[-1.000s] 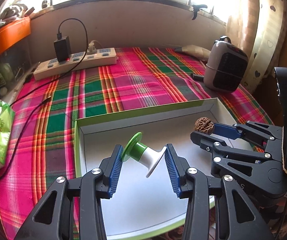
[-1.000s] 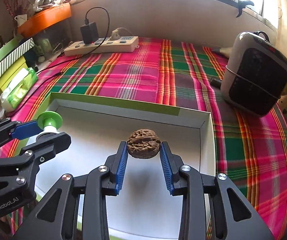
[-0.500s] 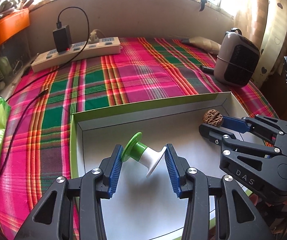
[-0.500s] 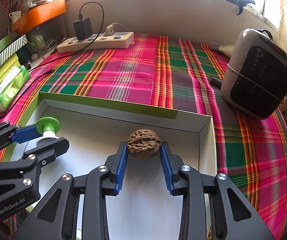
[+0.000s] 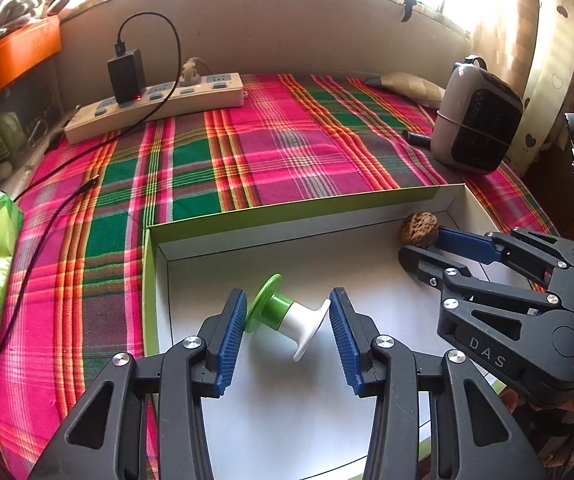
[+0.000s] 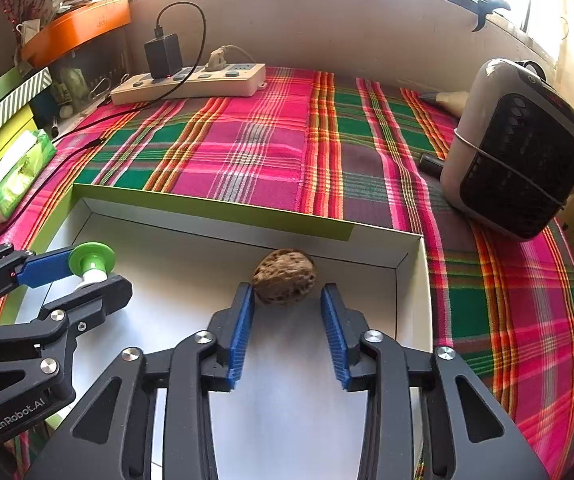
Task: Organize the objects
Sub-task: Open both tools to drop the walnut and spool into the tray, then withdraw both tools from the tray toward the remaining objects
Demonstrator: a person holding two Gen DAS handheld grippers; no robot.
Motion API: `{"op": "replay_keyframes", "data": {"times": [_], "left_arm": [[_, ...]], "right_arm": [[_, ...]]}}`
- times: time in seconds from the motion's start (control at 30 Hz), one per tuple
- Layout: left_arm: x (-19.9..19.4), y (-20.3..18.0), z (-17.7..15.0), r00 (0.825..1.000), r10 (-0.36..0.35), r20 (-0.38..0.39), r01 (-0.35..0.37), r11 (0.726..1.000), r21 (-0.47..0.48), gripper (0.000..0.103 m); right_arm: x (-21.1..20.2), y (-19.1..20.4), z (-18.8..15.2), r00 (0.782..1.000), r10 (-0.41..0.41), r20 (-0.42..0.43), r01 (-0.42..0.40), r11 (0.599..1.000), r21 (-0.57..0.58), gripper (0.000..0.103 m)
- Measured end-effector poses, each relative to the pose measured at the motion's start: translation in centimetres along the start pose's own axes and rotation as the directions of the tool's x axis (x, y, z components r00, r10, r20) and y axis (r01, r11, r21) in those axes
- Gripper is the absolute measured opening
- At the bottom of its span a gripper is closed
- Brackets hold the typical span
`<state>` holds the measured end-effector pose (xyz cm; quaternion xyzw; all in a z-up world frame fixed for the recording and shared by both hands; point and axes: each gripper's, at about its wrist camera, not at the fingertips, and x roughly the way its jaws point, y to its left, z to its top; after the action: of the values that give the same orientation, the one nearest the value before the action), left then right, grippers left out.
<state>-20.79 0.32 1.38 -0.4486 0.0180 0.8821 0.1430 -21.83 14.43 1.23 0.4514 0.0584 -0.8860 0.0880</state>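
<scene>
A: Counter (image 5: pixel 287 136) under the plaid cloth, open box (image 5: pixel 287 212) at its near edge. Both your claws are over the box floor.

B: Left one?

A: Your left claw (image 5: pixel 287 320) is clamped on the green-and-white spool (image 5: pixel 287 316), near the box's left wall. The spool's long axis runs pad to pad, a bit tilted, green flange on the left pad, white flange on the right.

B: And the right?

A: Your right claw (image 6: pixel 287 308) has just been opening. The walnut (image 6: pixel 285 276) sits between the fingertips, near the box's far right corner. There's a clear gap at the right pad; it's close to or touching the left, so released by my read.

B: Next move?

A: The walnut lies straight ahead of your right claw, at the tips. I'd back straight out along the fingers so no pad drags it.
</scene>
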Motion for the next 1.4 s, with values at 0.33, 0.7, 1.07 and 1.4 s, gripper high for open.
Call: {"op": "replay_keyframes", "data": {"times": [0.33,0.7,1.07,1.4], "left_arm": [[-1.1,-0.1,-0.3,1.0,0.0,0.014,0.0,1.0,-0.01,0.042],[-3.4,-0.5,-1.1,0.999,0.004,0.043,-0.003,1.0,-0.011,0.042],[-5.7,-1.0,-2.5,0.997,0.002,0.073,-0.001,1.0,-0.014,0.042],[-8.0,-0.9,-4.4,0.994,0.008,0.113,-0.003,0.999,-0.038,0.042]], "right_arm": [[-0.6,-0.1,-0.2,1.0,-0.005,0.022,0.005,1.0,0.015,0.052],[-2.6,0.4,-0.7,0.999,-0.003,0.052,0.003,1.0,0.009,0.053],[-5.2,0.4,-2.4,0.997,0.01,0.08,-0.012,1.0,0.021,0.053],[-8.0,-0.2,-4.9,0.993,0.026,0.114,-0.031,0.998,0.048,0.053]]}}
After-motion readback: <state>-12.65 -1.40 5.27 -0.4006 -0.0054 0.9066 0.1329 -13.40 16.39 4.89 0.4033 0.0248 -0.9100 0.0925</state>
